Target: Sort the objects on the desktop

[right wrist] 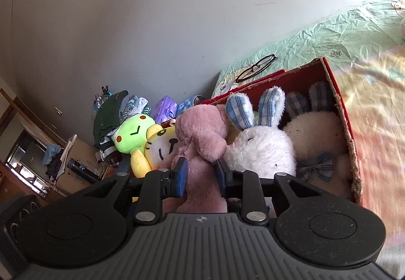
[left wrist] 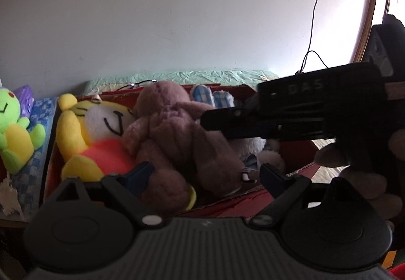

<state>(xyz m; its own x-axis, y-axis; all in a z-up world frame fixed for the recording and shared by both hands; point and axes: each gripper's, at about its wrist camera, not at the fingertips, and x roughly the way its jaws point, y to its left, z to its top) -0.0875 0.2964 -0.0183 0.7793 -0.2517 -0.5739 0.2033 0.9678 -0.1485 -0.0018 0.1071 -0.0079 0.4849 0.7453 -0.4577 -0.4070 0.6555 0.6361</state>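
Plush toys fill a red cardboard box that sits on a bed with a pale green sheet. The right hand-held gripper is clamped on a pink plush toy, its blue pads squeezing the soft body low down at the near edge of the box. In the left wrist view that same toy lies sprawled across the middle of the box, partly over a yellow tiger plush with an orange body. The left hand-held gripper has its jaws wide apart and holds nothing; one leg of the pink toy lies between them, just beside the left pad. The right hand-held gripper's dark body crosses this view from the right, with fingers of the person's hand below it. Two white rabbit plushes with blue checked ears rest in the right part of the box. A green frog plush sits outside the box on the left, and a pair of glasses lies on the sheet behind the box.
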